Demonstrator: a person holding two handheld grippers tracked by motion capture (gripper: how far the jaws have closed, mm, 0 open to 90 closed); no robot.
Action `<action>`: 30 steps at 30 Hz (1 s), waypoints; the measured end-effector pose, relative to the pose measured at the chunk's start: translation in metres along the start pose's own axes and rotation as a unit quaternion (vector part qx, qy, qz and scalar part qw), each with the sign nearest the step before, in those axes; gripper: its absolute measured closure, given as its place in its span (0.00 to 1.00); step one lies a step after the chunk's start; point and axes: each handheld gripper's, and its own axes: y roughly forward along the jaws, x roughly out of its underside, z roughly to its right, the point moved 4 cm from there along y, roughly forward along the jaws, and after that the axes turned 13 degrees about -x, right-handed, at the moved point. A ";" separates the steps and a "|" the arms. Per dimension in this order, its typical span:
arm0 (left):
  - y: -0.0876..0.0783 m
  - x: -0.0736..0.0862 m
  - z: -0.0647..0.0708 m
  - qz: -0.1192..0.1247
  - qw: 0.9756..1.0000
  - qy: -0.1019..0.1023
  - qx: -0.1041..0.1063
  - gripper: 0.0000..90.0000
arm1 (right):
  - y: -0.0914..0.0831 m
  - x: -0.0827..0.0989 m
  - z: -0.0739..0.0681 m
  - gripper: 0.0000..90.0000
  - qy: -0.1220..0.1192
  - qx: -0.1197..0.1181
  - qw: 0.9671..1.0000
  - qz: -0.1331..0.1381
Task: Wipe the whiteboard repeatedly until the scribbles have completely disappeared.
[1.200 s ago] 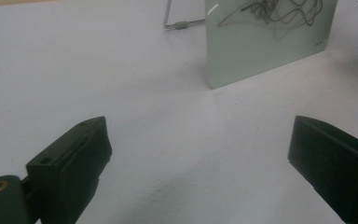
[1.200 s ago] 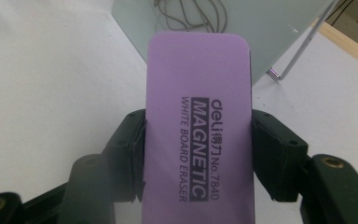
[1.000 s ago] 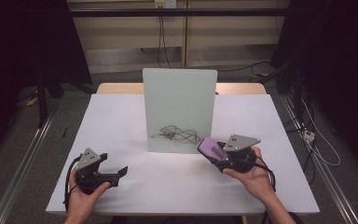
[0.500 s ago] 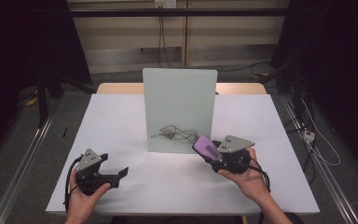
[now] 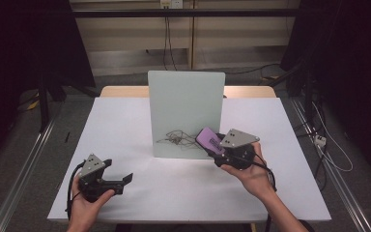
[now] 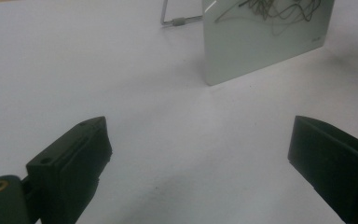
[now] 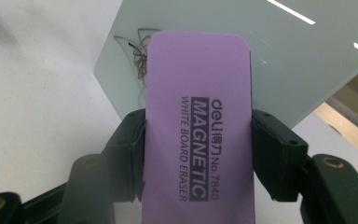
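Note:
A small whiteboard [image 5: 186,111] stands upright in the middle of the white table [image 5: 125,125], with a tangle of dark scribbles [image 5: 176,140] low on its face. My right gripper [image 5: 218,145] is shut on a purple magnetic whiteboard eraser [image 5: 208,139], whose far end is just in front of the board's lower right. In the right gripper view the eraser [image 7: 198,126] is clamped between both jaws, the scribbles [image 7: 137,56] up to its left. My left gripper [image 5: 121,182] rests open near the table's front left. Its jaws [image 6: 200,154] stand wide apart over bare table, the whiteboard [image 6: 265,37] ahead.
A wire stand foot [image 6: 179,21] sticks out beside the board. Dark curtains and cables on the floor [image 5: 319,140] surround the table. A wooden edge [image 5: 125,91] shows behind the white tabletop.
My right gripper has carried the eraser up and leftward, closer to the whiteboard's lower right. The left gripper has stayed where it was.

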 end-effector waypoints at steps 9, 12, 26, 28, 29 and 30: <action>0.003 0.001 0.001 -0.005 1.000 0.003 0.004 0.06 | 0.008 -0.011 0.011 0.46 -0.003 0.010 1.000 0.020; 0.003 0.001 0.002 -0.003 1.000 -0.001 0.003 0.06 | 0.010 -0.015 0.013 0.45 -0.011 0.017 1.000 0.022; 0.001 0.002 0.001 -0.005 1.000 -0.003 0.005 0.06 | 0.021 -0.011 0.013 0.46 -0.033 0.036 0.999 0.014; 0.001 0.002 0.001 -0.007 1.000 0.002 0.003 0.06 | 0.022 -0.012 0.014 0.46 -0.034 0.037 0.999 0.016; 0.001 0.002 0.001 -0.007 1.000 0.001 0.004 0.06 | 0.023 -0.012 0.014 0.46 -0.035 0.038 0.999 0.016; 0.001 0.002 0.001 -0.007 1.000 0.001 0.004 0.06 | 0.023 -0.012 0.014 0.46 -0.035 0.038 0.999 0.016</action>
